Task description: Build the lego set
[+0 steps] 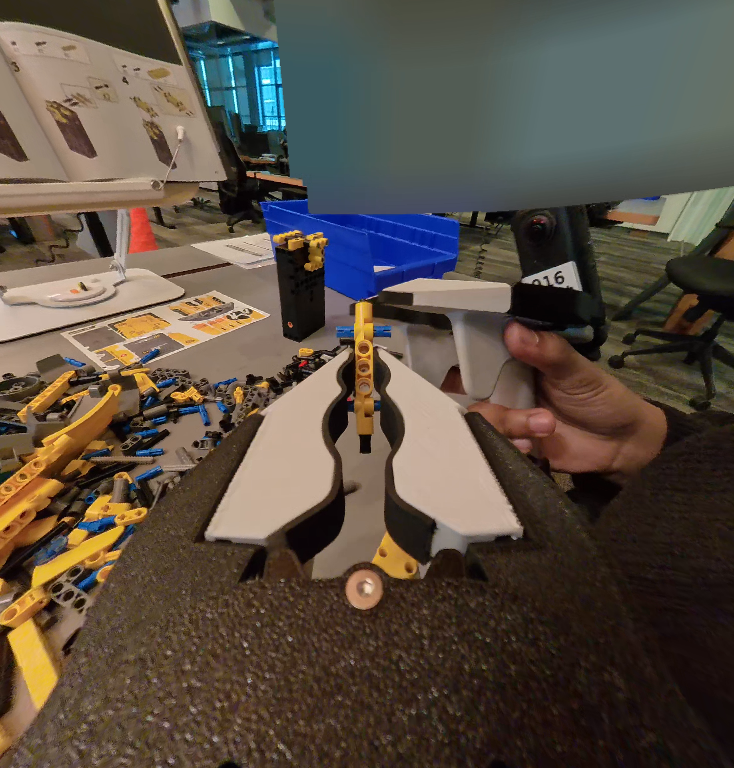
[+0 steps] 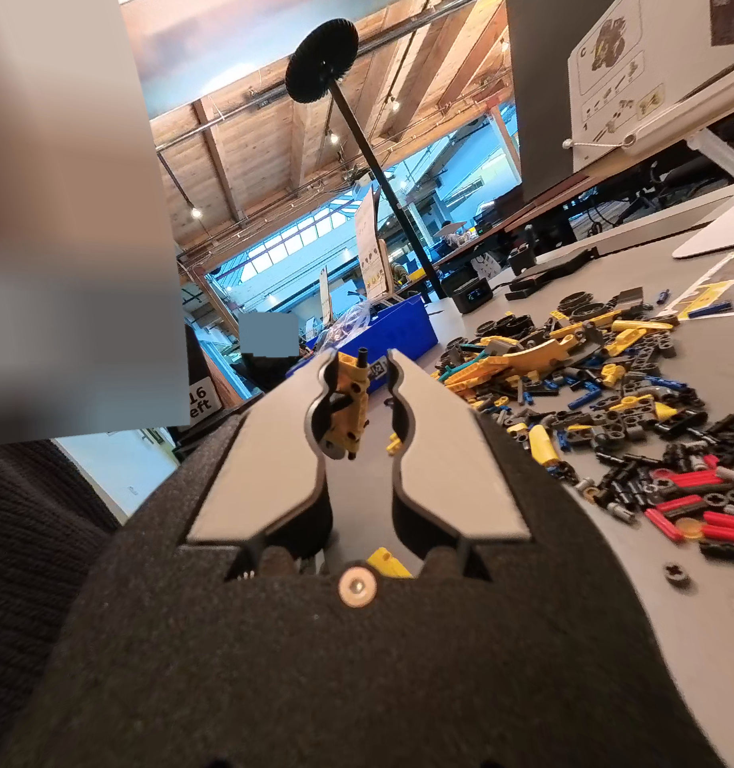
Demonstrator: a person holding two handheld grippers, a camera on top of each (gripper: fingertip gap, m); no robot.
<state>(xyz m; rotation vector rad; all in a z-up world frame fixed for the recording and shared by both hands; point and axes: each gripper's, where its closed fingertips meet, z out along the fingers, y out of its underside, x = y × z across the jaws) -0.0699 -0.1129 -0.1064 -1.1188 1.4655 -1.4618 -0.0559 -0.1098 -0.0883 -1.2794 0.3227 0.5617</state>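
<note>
While both grippers meet above the grey table [image 1: 232,361], I record the scene as follows.

1. Instruction booklet [image 1: 87,104]: matte paper, lying open on a white stand, upper left of the left wrist view.
2. Blue bin [image 1: 398,249]: rigid ribbed plastic, centre of that view, behind my fingers.
3. Pile of loose parts [image 1: 108,436]: glossy yellow perforated beams, curved panels, grey connectors and blue pins, lower left. The right wrist view shows the same pile [image 2: 585,395] at centre right, with red ridged axles [image 2: 689,511] at its near edge.
4. Black block [image 1: 301,291]: tall, rectangular and perforated, capped with yellow connectors. It stands upright just left of centre, in front of the bin.
5. Left gripper [image 1: 363,361]: white hard plastic fingers lined with wavy black foam. The jaws are clamped on the yellow assembly [image 1: 363,345], which stands upright at frame centre, clear of the table.
6. Right gripper [image 2: 362,361]: same construction, gripped by a hand [image 1: 564,407] at centre right of the left wrist view. Its jaws stand apart. The yellow assembly [image 2: 351,399] sits between them, close against the finger on the frame's left. I cannot tell whether it touches the foam.
7. Yellow assembly: a slim beam with round holes, short blue pins crossing it and a black pin at one end.
</note>
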